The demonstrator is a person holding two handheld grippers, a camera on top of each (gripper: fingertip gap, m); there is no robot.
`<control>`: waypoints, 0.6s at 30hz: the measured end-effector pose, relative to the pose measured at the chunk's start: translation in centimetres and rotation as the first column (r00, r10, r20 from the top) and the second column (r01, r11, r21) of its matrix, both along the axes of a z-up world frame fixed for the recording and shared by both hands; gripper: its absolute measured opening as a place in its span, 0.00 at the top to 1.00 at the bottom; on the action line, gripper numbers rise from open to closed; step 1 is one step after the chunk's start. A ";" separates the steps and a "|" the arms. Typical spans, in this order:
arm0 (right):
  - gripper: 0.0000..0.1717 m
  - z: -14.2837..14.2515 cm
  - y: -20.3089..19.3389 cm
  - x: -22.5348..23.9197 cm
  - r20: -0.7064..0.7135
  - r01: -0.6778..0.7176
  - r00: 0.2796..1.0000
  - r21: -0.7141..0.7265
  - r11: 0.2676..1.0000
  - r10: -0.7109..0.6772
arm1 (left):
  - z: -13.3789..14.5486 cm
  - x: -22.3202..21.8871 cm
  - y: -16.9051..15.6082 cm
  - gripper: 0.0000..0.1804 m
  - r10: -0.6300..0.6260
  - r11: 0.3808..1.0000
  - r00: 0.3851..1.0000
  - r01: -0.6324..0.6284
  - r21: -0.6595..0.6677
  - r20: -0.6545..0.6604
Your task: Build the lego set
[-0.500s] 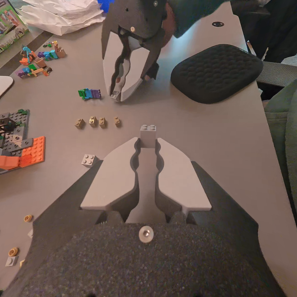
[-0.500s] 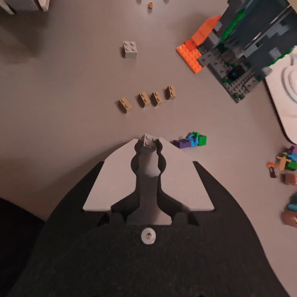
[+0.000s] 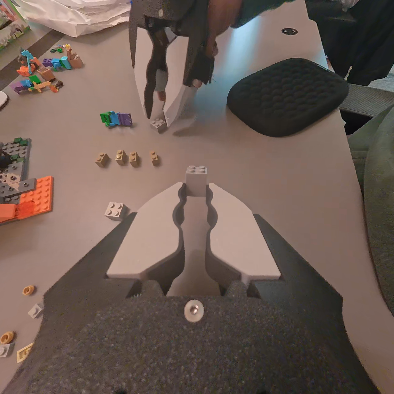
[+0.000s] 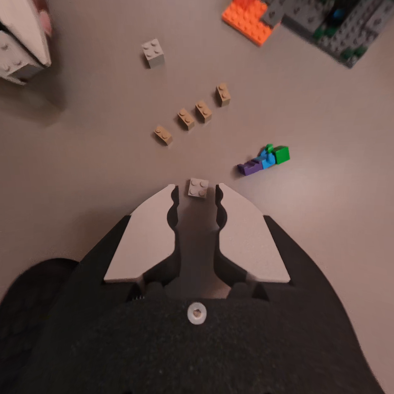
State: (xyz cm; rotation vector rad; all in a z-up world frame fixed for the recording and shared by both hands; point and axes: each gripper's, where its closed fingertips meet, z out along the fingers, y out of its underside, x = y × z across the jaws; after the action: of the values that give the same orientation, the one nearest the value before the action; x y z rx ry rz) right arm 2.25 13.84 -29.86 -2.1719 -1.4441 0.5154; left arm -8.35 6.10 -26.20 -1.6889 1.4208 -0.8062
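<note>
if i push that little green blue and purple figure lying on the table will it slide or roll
The figure looks blocky and lies flat on its side, so it would probably slide, not roll. It appears small and plastic, likely light. It seems built from joined parts, so a hard shove might pop one off.
</note>
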 end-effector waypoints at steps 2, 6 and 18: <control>0.83 0.1 -0.1 -0.1 0.020 0.057 0.998 -0.079 0.995 -0.055 | 0.1 0.0 0.1 0.91 0.005 1.000 1.000 -0.005 0.000 0.003; 0.86 -0.1 0.3 -0.2 0.057 0.096 0.994 -0.068 0.993 -0.092 | 0.3 -0.1 0.1 0.91 0.008 1.000 1.000 -0.008 -0.001 0.016; 0.91 8.1 -4.2 -7.3 -0.342 -0.255 0.890 0.174 0.951 0.301 | 1.1 0.1 -0.4 0.91 -0.021 0.999 0.998 0.022 -0.024 0.064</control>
State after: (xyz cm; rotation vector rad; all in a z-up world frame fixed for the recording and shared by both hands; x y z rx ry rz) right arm -5.10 9.69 -21.78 -1.6670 -1.5334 0.8568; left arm -8.25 5.73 -25.10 -1.6539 1.3929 -0.8853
